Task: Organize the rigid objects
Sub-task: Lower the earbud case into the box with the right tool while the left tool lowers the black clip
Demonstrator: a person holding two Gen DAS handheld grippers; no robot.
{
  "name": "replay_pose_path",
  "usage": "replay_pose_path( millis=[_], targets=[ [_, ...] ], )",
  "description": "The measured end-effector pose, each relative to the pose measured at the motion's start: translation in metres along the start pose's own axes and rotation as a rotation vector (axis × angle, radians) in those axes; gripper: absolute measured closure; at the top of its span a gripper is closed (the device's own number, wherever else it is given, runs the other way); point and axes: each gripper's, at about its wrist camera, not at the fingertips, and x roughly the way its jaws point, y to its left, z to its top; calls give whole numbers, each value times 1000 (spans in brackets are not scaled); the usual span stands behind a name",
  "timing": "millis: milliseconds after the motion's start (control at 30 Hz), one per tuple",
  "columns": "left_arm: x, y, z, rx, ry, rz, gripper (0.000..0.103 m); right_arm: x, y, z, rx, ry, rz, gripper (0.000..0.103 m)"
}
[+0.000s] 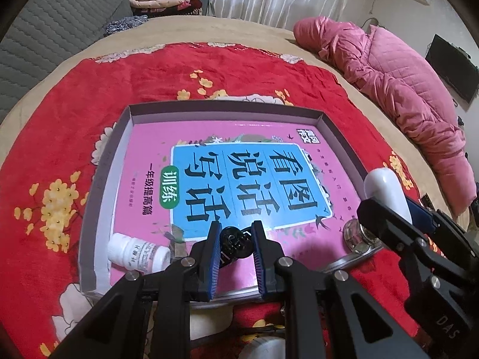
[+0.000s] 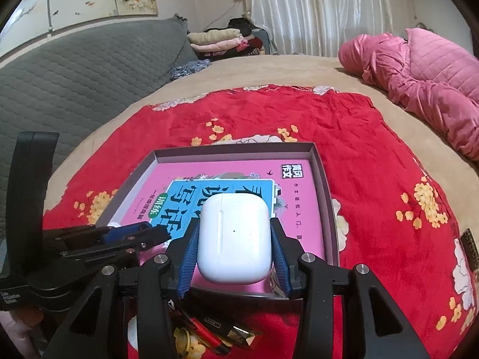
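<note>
In the left wrist view, the left gripper is narrowed on a small black round object, too dark to identify further, and holds it low over the near end of the shallow cardboard box lid that lies on the red floral blanket spread over the bed. A pink children's workbook lines the bottom of the box; on it rest a white pill bottle on its side at the near left corner and a shiny metal piece with a clear knob at the near right. The step in hand appears to be setting items into the box, and the next move for this hand would be to ease the jaws apart and let the black piece settle beside the bottle without knocking it. In the right wrist view, the right gripper clamps a white earbud charging case by its sides, smooth, glossy and rounded, with a thin slit and a tiny dot on its face, held above the near edge of the box. It looks slippery, so lowering it flat onto the workbook before releasing seems wise. A red lighter and other small items lie on the blanket below, not yet boxed.
</note>
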Motion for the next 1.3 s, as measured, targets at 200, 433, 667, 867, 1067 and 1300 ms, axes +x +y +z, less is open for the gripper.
replay_pose_path(
  millis=[200,433,667,867,1067,1300],
  targets=[
    [6,1,-1,6,14,-13,83,6,3,1,-6,9,1,57],
    [10,6,-3,3,24,-20,83,11,5,-1,-12,19,-6,57],
    [14,9,-6,-1,28,-22,83,14,6,-3,-16,31,-9,57],
    [16,10,-8,4,35,-33,83,22,9,-3,-33,51,-10,57],
    [16,15,-10,-7,40,-38,83,31,14,-5,-58,81,-12,57],
    [16,18,-11,-22,35,-44,83,44,17,-7,-42,124,-11,57]
  ],
)
